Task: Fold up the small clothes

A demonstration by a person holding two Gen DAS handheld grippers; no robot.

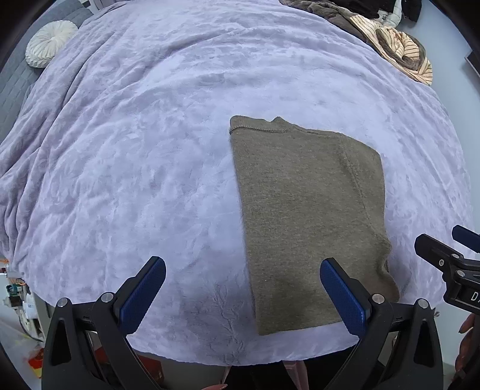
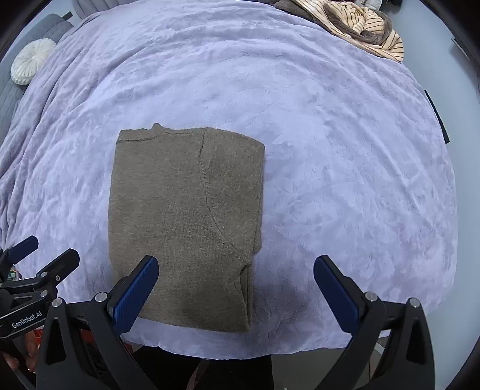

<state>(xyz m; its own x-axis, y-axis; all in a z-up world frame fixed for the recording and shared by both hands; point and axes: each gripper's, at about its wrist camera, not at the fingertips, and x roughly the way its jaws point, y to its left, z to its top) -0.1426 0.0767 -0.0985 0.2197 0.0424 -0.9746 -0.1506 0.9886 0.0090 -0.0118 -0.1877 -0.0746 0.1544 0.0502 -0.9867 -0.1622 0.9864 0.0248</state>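
Right wrist view is showing the olive knit sweater [image 2: 186, 228] lying folded near the blanket's [image 2: 345, 150] front edge; both grippers, left [image 1: 243, 295] and right [image 2: 235, 292], are hovering spread and empty, with possibly one crosswise fold left.

a lilac plush blanket [image 1: 150, 150] covers the bed ahead of the claw. far ahead to the left lies a round white pleated cushion [image 1: 51, 43] on grey quilted bedding [image 1: 15, 87]. far ahead to the right sits a heap of striped and brown clothes [image 2: 363, 24].
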